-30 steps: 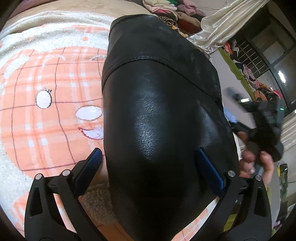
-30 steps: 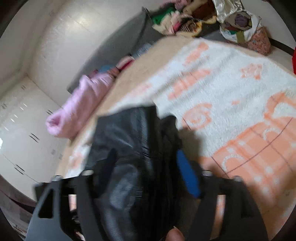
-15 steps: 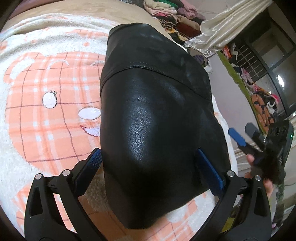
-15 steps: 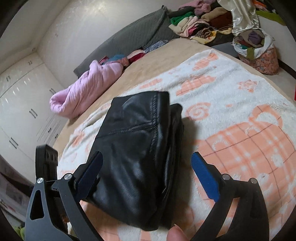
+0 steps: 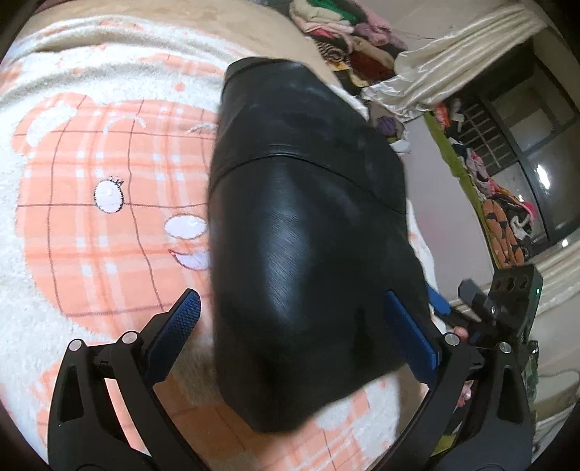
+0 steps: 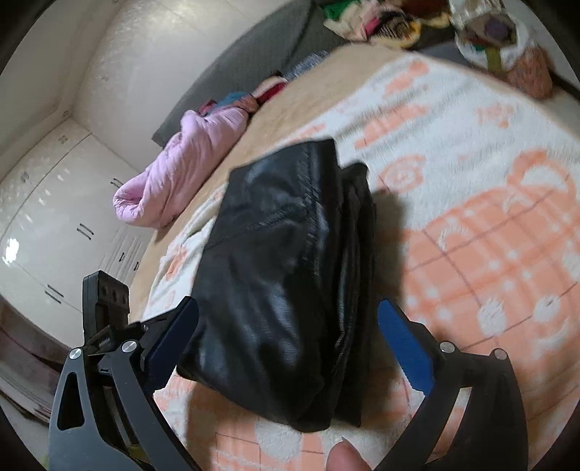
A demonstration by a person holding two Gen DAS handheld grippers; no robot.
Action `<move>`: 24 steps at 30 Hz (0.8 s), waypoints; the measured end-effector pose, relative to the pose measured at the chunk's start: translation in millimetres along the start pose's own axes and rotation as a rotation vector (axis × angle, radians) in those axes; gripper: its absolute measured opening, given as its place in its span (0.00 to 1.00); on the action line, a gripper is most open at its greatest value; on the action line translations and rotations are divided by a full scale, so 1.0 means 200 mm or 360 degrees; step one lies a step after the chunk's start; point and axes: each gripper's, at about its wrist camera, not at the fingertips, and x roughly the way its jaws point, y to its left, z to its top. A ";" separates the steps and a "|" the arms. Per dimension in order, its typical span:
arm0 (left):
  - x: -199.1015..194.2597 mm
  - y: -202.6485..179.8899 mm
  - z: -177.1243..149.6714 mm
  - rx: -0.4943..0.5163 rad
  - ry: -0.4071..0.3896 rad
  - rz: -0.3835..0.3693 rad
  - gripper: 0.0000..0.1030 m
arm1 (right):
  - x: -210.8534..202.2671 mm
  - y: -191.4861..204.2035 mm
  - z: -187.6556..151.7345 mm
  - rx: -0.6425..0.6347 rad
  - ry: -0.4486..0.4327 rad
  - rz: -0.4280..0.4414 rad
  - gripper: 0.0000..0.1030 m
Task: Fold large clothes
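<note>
Both my grippers spread wide, nothing gripped. Left gripper (image 5: 290, 344) straddles the near end of the black leather garment (image 5: 308, 232); pads sit either side of it, at 8 and 4 o'clock in the left wrist view, whether they brush it I can't tell. Right gripper (image 6: 288, 347) likewise wide apart, pads flanking the bundle's near end at 8 and 4 o'clock in its own view.

Garment lies as a compact folded bundle on the orange-and-white plaid blanket (image 5: 90, 224), running from 6 up toward 12 in both views. Right wrist view shows stacked layers along its right edge, a seam across the top panel. My right gripper also shows at 4 o'clock in the left view, beside the bundle's right side.

Judgement: fold looks essentially done; step in hand is let go and check or tidy. Next move probably calls for either pressing the top flat or pinching both near corners to shift the bundle aside. Leather is stiff, slick, may spring open, so grip low on all layers.

Further off: pink rolled quilt (image 6: 181, 174) at 10 o'clock, clothes pile (image 5: 340, 32) at 1 o'clock, cream curtain (image 5: 453, 65) beyond.
</note>
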 end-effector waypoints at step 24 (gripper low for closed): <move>0.14 0.07 0.10 -0.0098 0.0031 -0.0141 0.79 | 0.24 -0.02 0.10 -0.0150 0.0114 0.0197 0.48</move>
